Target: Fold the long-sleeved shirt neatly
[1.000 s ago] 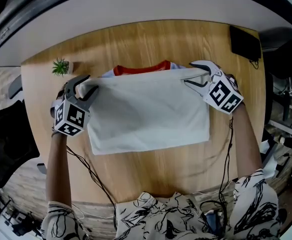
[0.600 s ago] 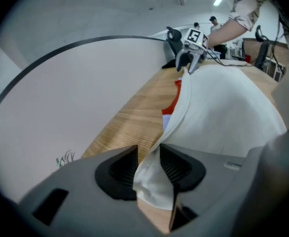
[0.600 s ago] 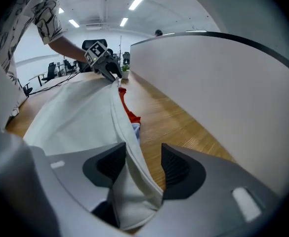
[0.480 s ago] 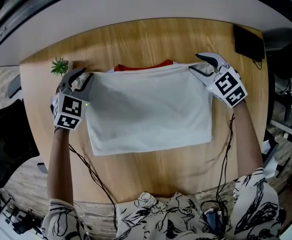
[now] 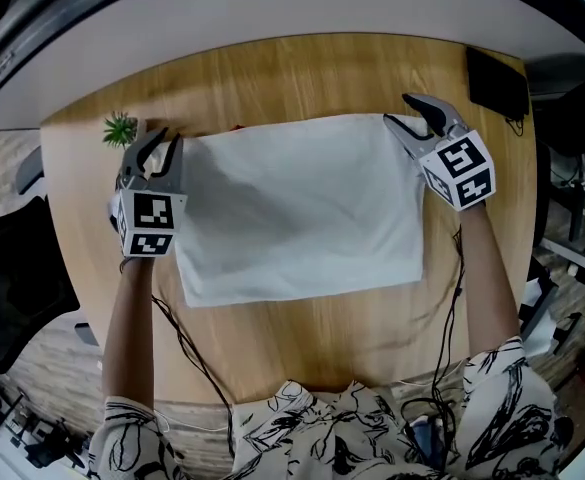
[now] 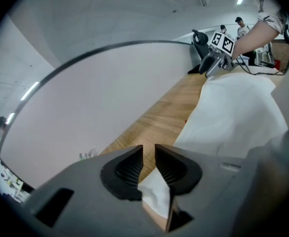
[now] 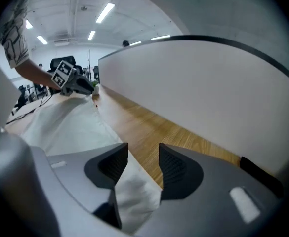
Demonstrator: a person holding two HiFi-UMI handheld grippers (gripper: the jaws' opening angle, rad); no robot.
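Forearms (image 5: pixel 137 318) stretched out over wooden table (image 5: pixel 302 353). White shirt (image 5: pixel 302 208) lay flat mid-table as folded rectangle, near edge free. Left gripper (image 5: pixel 162 146) sat at shirt's far left corner: jaws had just been closing, tips narrowly apart, corner of cloth pinched deeper between them. Right gripper (image 5: pixel 404 114) sat at far right corner: jaws also just closing, gap wider, cloth bunched and nipped at jaw roots. Beyond: small plant (image 5: pixel 120 131) far left, black box (image 5: pixel 492 83) far right
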